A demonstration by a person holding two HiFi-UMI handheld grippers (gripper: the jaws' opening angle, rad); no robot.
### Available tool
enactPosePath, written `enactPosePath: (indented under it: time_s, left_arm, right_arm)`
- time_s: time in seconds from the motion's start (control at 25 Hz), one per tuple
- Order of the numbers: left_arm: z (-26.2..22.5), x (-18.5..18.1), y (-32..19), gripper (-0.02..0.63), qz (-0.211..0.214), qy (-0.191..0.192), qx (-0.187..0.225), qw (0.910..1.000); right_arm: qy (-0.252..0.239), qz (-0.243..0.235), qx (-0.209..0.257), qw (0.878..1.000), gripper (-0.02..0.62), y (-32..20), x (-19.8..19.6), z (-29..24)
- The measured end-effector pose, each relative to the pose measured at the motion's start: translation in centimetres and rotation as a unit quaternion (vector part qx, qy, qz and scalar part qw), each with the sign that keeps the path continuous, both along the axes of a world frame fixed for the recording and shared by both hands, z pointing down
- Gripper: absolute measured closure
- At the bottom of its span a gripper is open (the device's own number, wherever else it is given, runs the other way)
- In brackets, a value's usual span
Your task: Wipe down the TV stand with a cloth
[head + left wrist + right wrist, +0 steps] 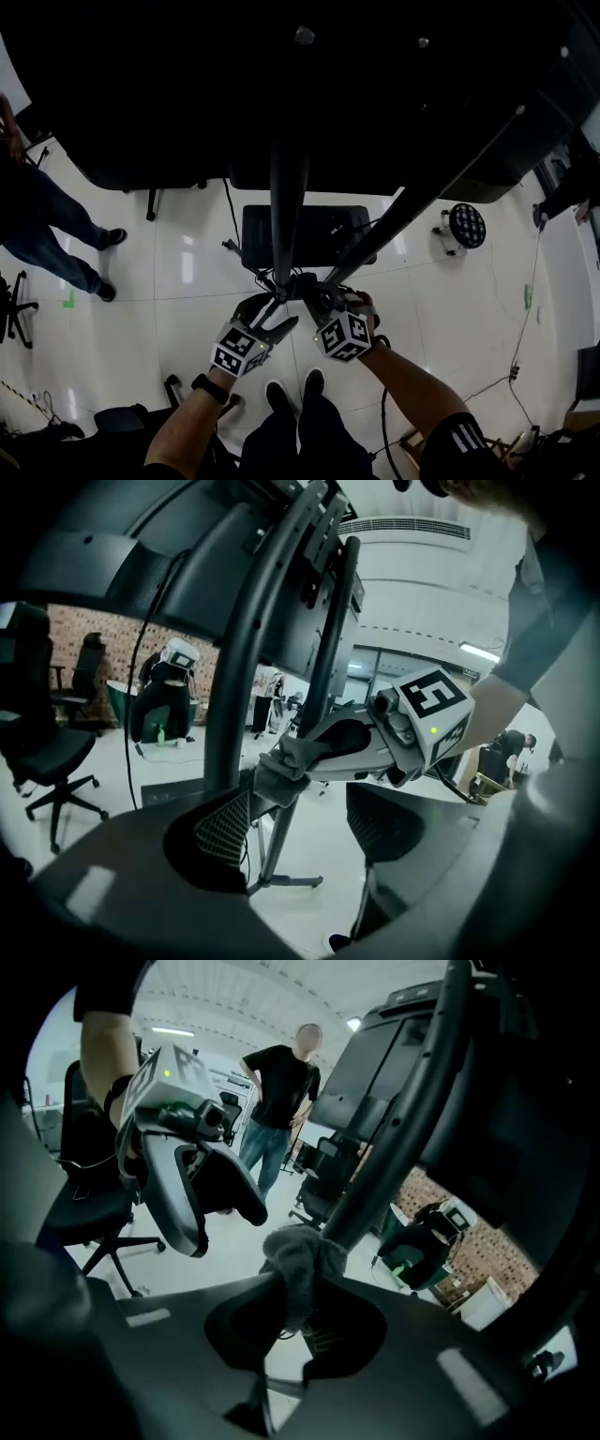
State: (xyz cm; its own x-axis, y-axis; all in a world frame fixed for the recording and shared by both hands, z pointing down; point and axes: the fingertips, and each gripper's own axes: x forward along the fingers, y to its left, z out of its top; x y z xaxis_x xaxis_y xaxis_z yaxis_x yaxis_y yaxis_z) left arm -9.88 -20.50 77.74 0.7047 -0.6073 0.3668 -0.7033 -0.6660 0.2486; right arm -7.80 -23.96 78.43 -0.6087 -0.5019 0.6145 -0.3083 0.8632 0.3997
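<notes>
Two grippers were down by the TV stand (286,187). My left gripper (272,317) had its jaws apart, holding nothing, just beside a pole (230,696). My right gripper (314,298) had jaws clamped on the grey cloth (298,1255), pressed against that pole.

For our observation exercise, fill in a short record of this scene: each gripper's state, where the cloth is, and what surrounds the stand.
right gripper: shut on the grey cloth
cloth position: pressed against a dark pole of the TV stand
left gripper: open, holding nothing, close beside the pole
screen: large dark panel above the poles
floor: white tiles
surroundings: office chair; bystander in a black shirt
</notes>
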Motion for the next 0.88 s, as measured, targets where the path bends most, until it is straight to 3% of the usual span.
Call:
enactPosePath:
  time_s: [0.24, 0.48, 0.88]
  left_arm:
    - [-11.6, 2.1, 0.0, 0.261, 0.037, -0.013, 0.094, 0.9947]
    - [-22.1, 3.2, 1.5, 0.261, 0.063, -0.011, 0.161, 0.9848]
    - [-35.2, 4.9, 3.8, 0.262, 0.088, 0.035, 0.221, 0.9707]
  right_arm:
    - [-0.064, 0.034, 0.048, 0.996, 0.561, -0.7, 2.4, -14.1]
    - [-0.101, 0.046, 0.115, 0.987, 0.561, 1.4, 3.9, -25.8]
    - [-0.115, 0.047, 0.196, 0.973, 0.561, 3.5, 6.5, -38.3]
